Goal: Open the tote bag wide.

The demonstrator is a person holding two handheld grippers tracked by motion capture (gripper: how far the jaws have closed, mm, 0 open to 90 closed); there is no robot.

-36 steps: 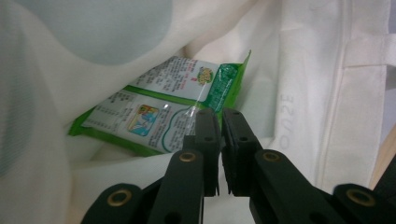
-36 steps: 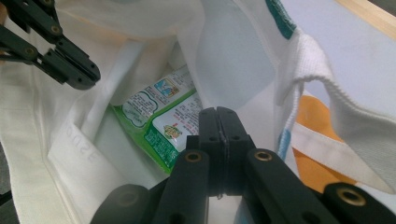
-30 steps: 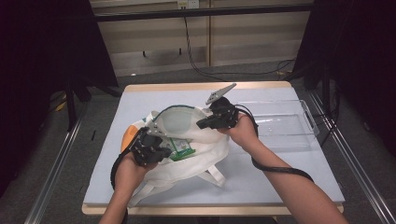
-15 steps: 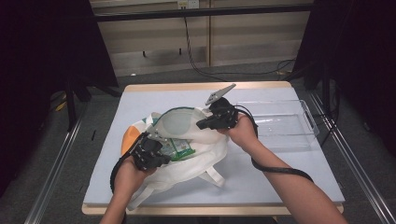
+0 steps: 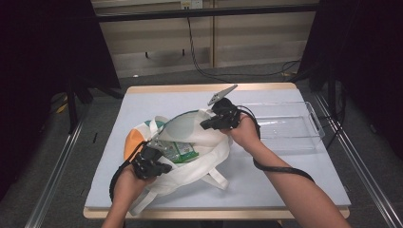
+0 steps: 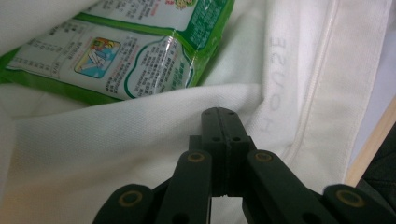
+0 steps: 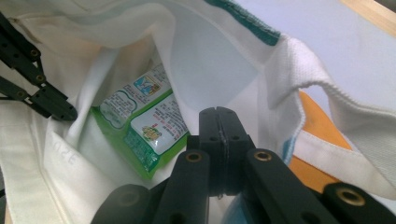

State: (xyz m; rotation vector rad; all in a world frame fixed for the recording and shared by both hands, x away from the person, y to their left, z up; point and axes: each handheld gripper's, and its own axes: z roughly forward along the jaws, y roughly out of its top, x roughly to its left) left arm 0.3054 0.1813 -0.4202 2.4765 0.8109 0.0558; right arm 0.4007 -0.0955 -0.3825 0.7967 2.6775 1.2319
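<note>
Bag: white cloth tote bag (image 5: 199, 156) with orange and teal patches lies on the pale blue surface (image 5: 285, 175), mouth held open.
Left gripper (image 5: 157, 164): fingers clenched on the bag's near rim.
Right gripper (image 5: 209, 124): fingers clenched on the far rim.
Inside: green plastic snack packet (image 5: 183, 152).

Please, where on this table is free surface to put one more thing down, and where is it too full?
Free: the table strip behind the bag, left of the clear tray; also the front right patch between the bag's straps and the table edge. Crowded: the middle, where the left gripper and right gripper pinch the bag's rim.
</note>
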